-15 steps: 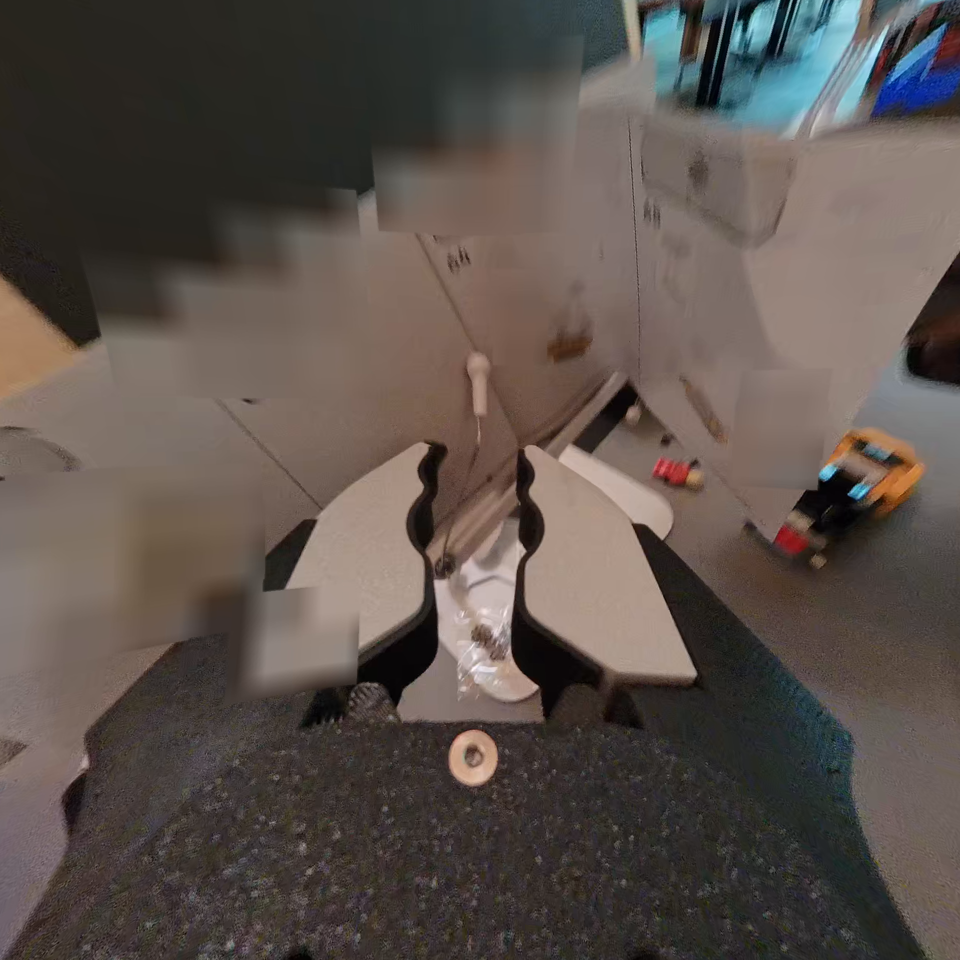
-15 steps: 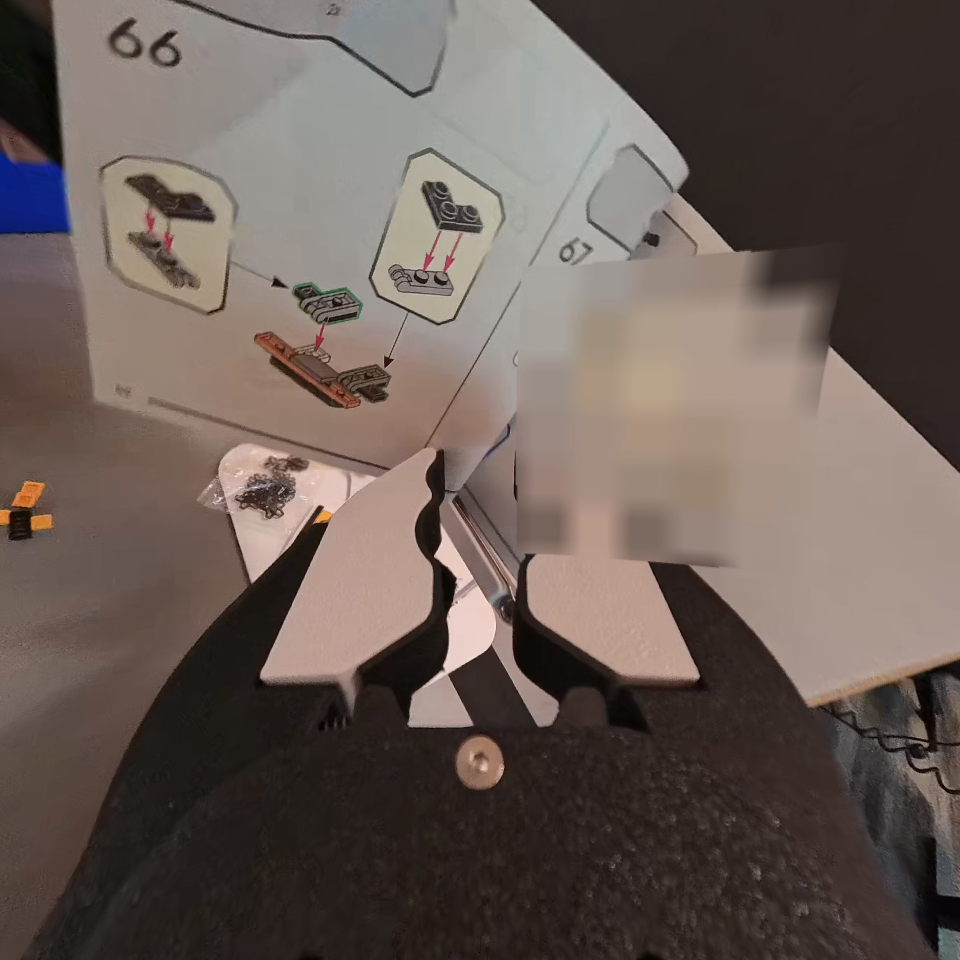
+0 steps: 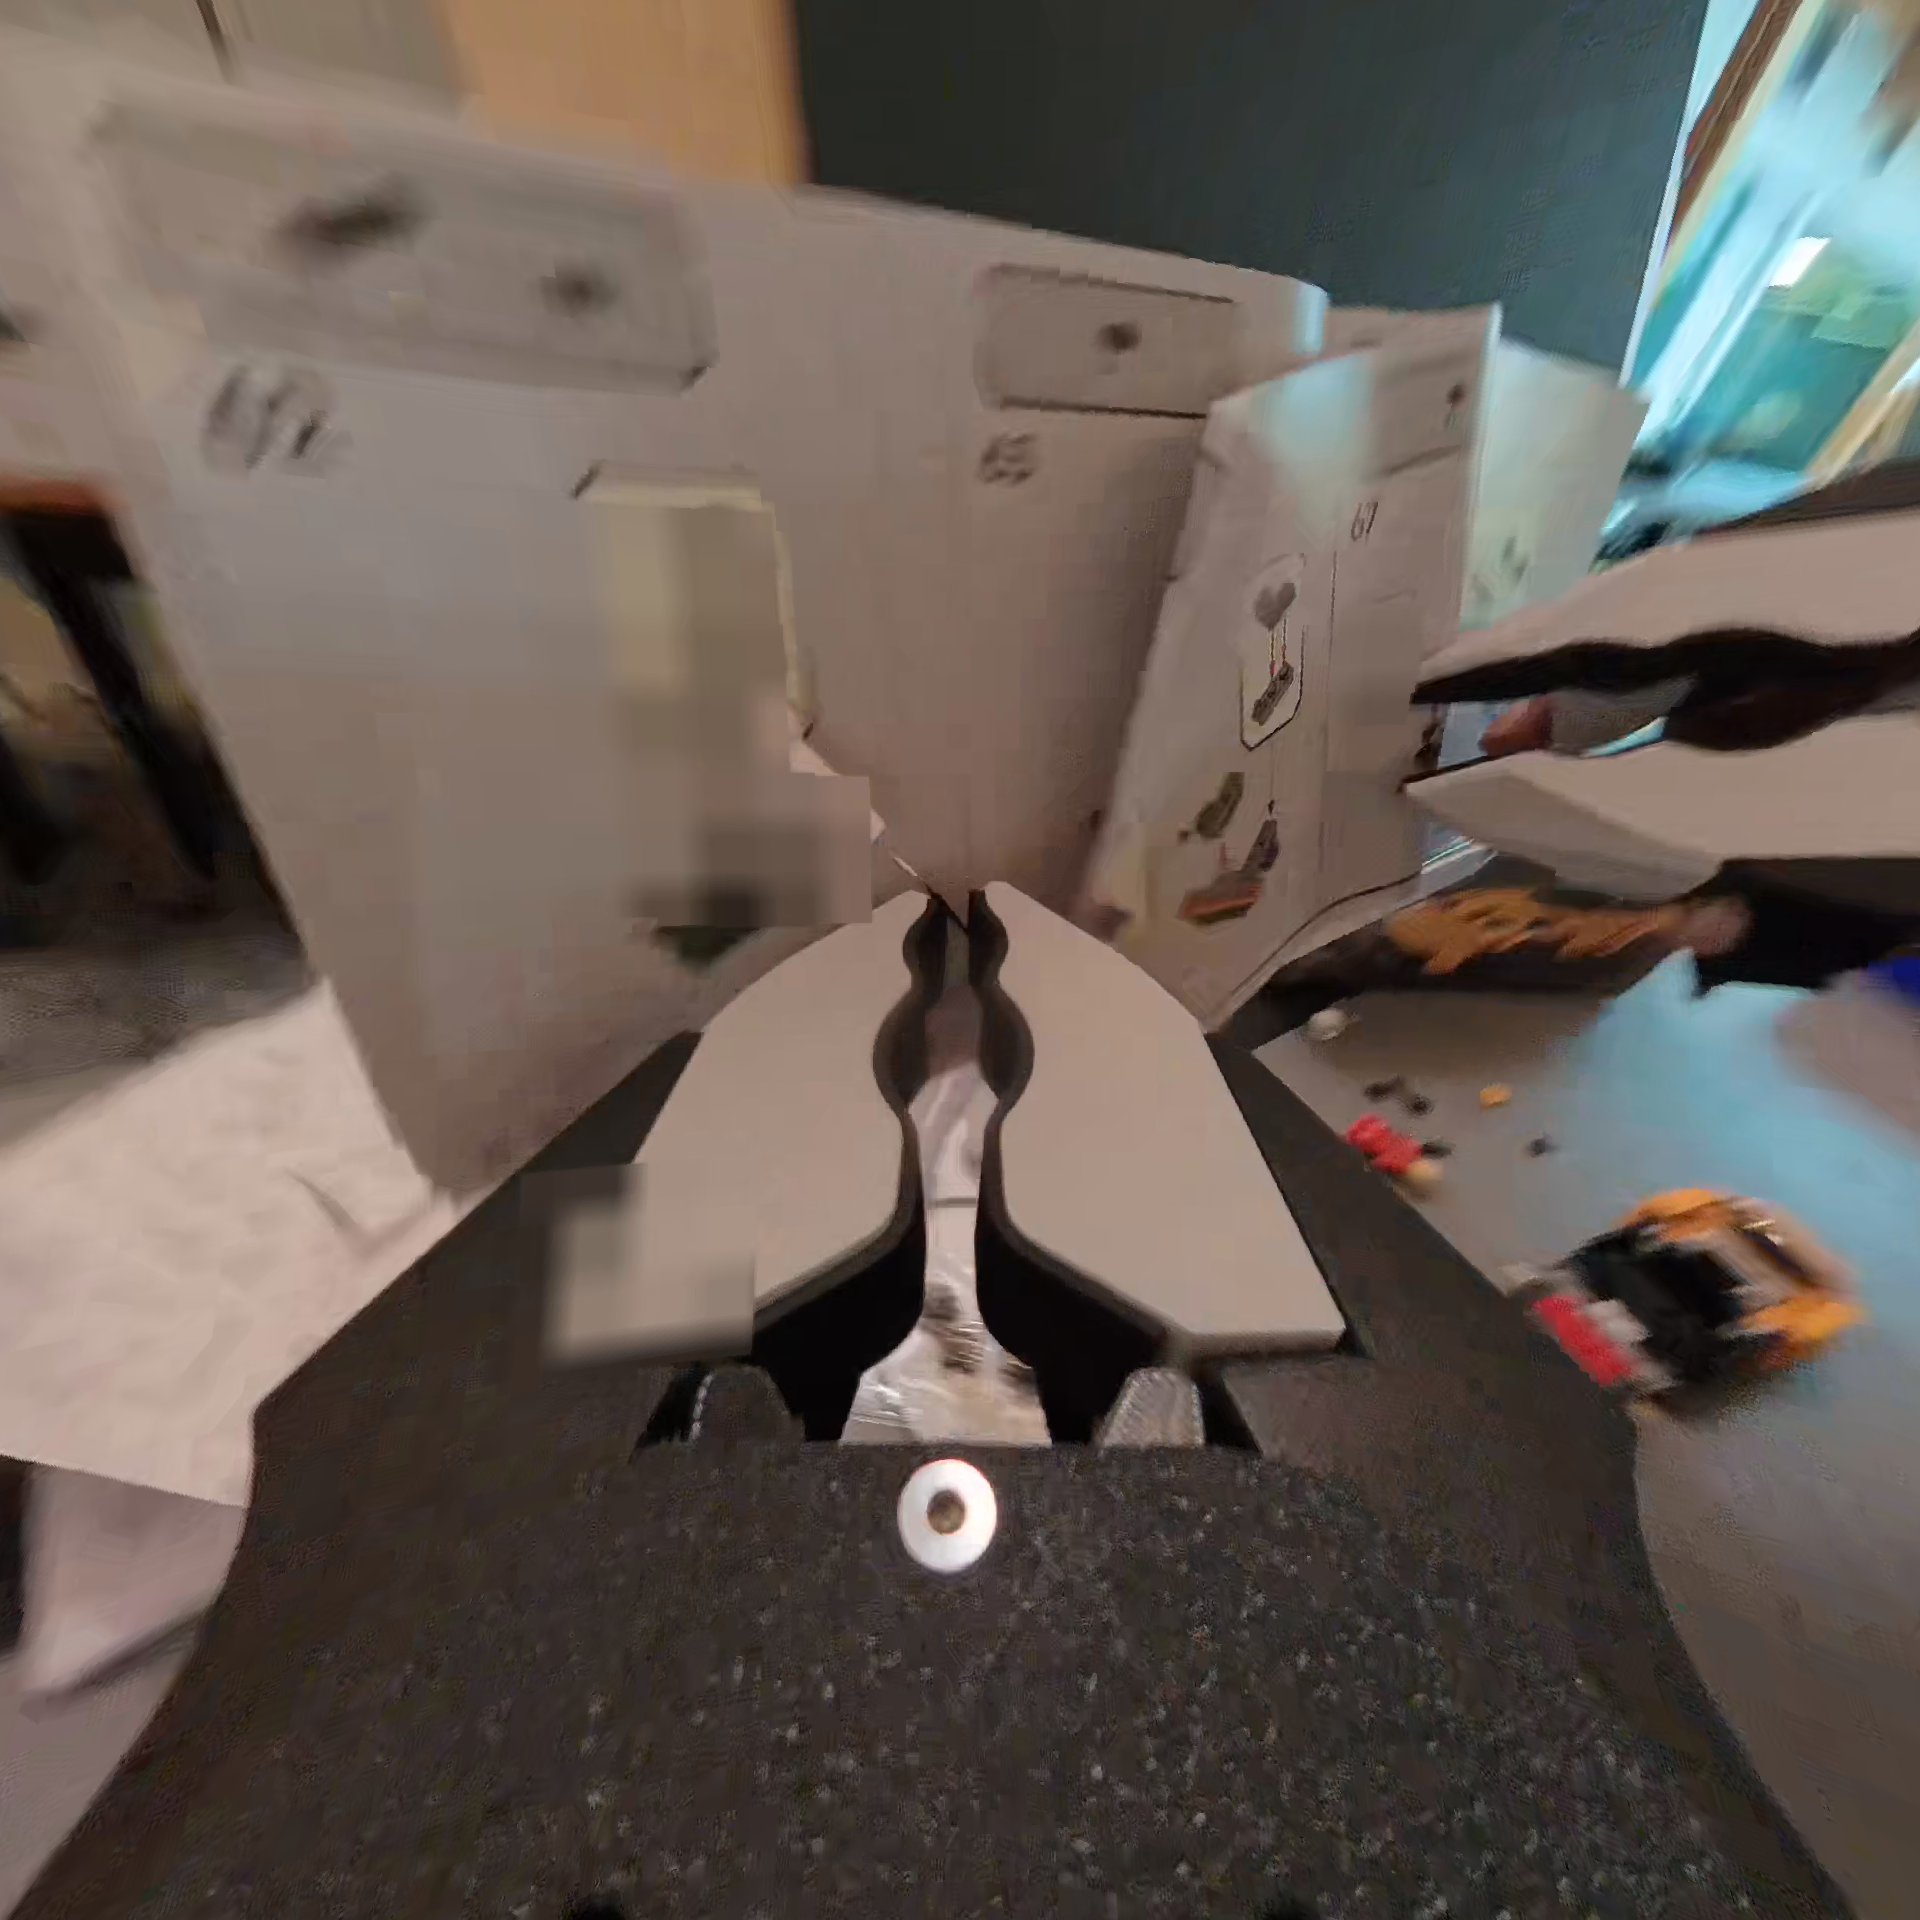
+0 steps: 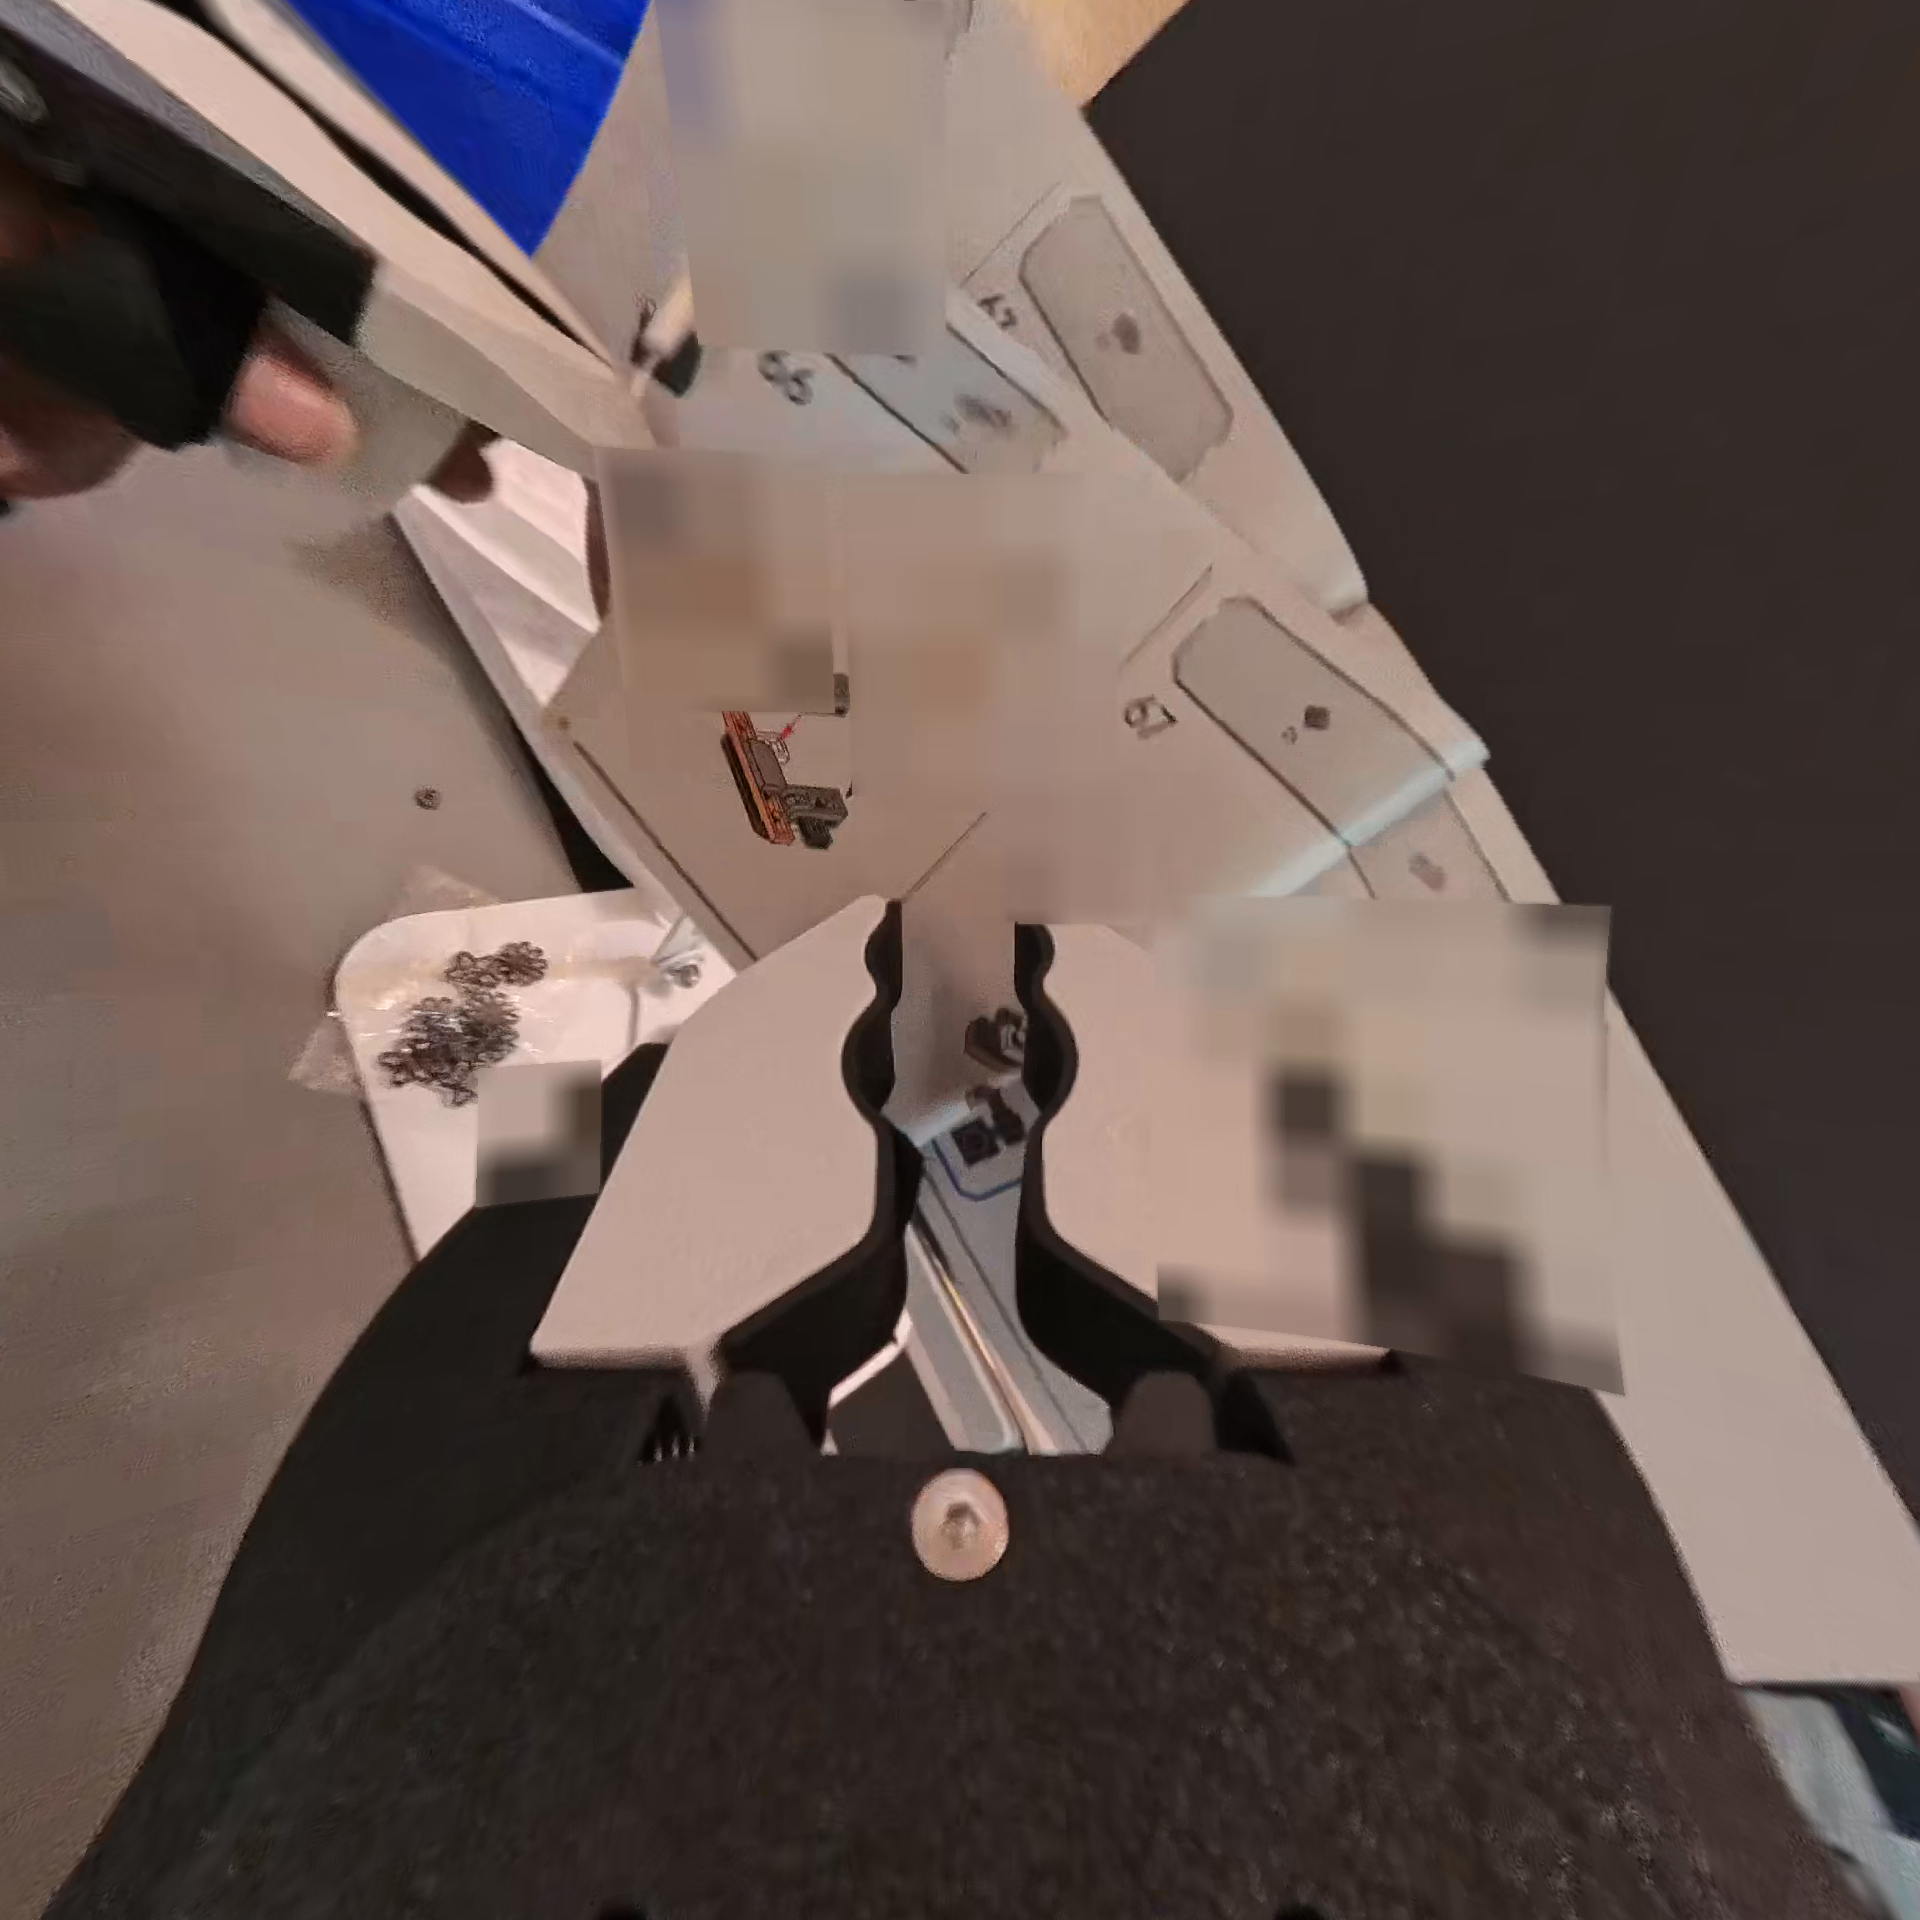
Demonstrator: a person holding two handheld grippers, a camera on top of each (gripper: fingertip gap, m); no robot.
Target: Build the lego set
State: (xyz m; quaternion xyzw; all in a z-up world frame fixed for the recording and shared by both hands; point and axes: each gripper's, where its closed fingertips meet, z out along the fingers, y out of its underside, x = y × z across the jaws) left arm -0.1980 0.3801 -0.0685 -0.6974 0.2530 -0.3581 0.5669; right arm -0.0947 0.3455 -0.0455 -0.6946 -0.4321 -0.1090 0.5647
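The paper instruction booklet stands open with its pages fanned upward. My left gripper is shut on the lower edge of one page; it also shows in the right wrist view, pinching that page at the upper left. My right gripper is open, with another page standing between its fingers. In the left wrist view it reaches in from the right at a page edge, jaws apart. A partly built orange and black lego vehicle lies on the grey table to the right.
A clear bag of small black parts lies on a white sheet left of my right gripper. Small red pieces and loose dark bits lie near the vehicle. A blue object is behind the booklet. A hand holds the left gripper. Some 12 cm of space lies between my two pairs of fingers.
My left gripper has shut on a booklet page and swung it up. The pages have fanned out. My right gripper has tilted, with a page still between its fingers.
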